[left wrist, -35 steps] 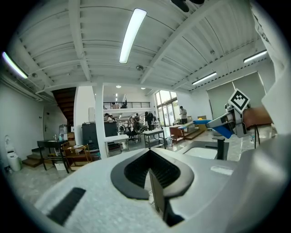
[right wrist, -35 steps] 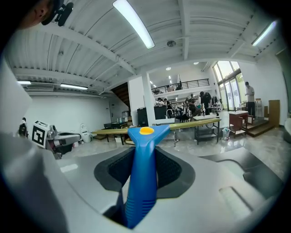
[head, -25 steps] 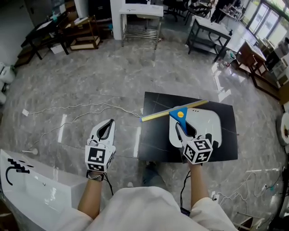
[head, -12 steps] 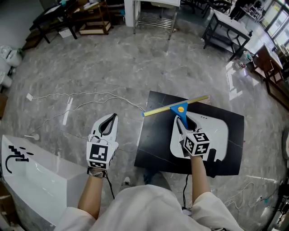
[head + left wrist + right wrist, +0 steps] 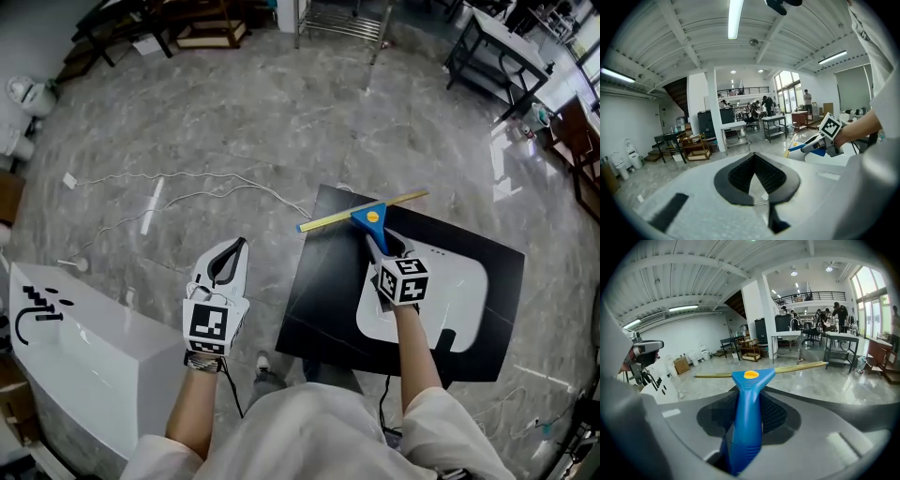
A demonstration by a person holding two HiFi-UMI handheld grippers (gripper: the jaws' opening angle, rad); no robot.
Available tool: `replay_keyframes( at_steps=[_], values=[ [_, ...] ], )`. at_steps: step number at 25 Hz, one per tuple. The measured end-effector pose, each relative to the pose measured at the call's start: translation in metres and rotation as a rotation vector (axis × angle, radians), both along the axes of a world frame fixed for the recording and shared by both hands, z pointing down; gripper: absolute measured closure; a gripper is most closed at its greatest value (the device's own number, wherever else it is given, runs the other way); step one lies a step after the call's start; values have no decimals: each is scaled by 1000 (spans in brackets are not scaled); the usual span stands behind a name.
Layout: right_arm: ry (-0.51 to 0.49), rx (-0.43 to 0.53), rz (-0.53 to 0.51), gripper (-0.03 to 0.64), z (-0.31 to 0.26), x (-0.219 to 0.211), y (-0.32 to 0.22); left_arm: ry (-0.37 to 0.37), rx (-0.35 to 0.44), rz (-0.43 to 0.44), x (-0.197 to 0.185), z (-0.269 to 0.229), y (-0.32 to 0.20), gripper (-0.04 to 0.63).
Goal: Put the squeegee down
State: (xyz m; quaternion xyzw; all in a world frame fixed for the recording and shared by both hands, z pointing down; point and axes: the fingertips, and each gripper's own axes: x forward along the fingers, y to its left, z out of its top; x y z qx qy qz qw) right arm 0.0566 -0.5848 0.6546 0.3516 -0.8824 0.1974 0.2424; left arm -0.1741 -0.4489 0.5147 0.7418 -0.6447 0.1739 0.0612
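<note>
The squeegee point(image 5: 367, 219) has a blue handle and a long yellow blade. My right gripper point(image 5: 379, 247) is shut on the handle and holds it in the air over the far left part of a black mat point(image 5: 323, 281) on the floor. In the right gripper view the blue handle point(image 5: 746, 418) runs up between the jaws of that gripper point(image 5: 749, 401), with the blade lying crosswise ahead. My left gripper point(image 5: 232, 247) hangs over the grey floor left of the mat, shut and empty point(image 5: 753, 157). The left gripper view also catches the squeegee point(image 5: 807, 146) off to the right.
A white patch point(image 5: 441, 291) shows on the glossy black mat. A white box point(image 5: 66, 328) stands at the near left. Thin cables point(image 5: 187, 187) trail across the marble floor. Tables and shelves point(image 5: 342, 19) stand at the far edge.
Both hands have moved forward and lower. The squeegee stays in the right gripper's grip and now sits nearer the mat's far left edge. The left gripper stays shut.
</note>
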Motion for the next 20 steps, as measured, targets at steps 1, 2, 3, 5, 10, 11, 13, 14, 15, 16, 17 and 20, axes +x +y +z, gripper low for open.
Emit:
replay_keyframes(
  at_steps=[1, 2, 3, 5, 10, 11, 13, 14, 15, 16, 17, 20],
  values=[
    [5, -9, 1, 480, 6, -1, -5, -1, -5, -6, -1, 2, -2, 591],
    [9, -18, 4, 480, 13, -2, -10, -2, -11, -13, -2, 5, -4, 591],
    [12, -27, 6, 480, 19, -3, -14, -1, -18, -20, -4, 8, -5, 591],
    [21, -44, 6, 480, 32, -5, -20, 1, -32, -34, -7, 15, -7, 591],
    [60, -70, -2, 480, 57, -10, -32, 9, -52, -53, -8, 30, -13, 591],
    [67, -75, -2, 480, 61, -11, -34, 12, -54, -55, -8, 32, -13, 591],
    [75, -85, -5, 480, 67, -12, -36, 18, -59, -60, -6, 36, -14, 591],
    [79, -89, -8, 480, 69, -12, -36, 21, -61, -62, -5, 37, -14, 591],
    [86, -92, -11, 480, 71, -12, -37, 23, -64, -65, -4, 39, -13, 591],
    [95, -94, -13, 480, 74, -12, -37, 25, -66, -67, -4, 40, -13, 591],
    [106, -98, -11, 480, 76, -11, -38, 26, -68, -71, -3, 41, -12, 591],
    [123, -119, 10, 480, 84, -8, -39, 30, -72, -83, -4, 44, -8, 591]
  ],
)
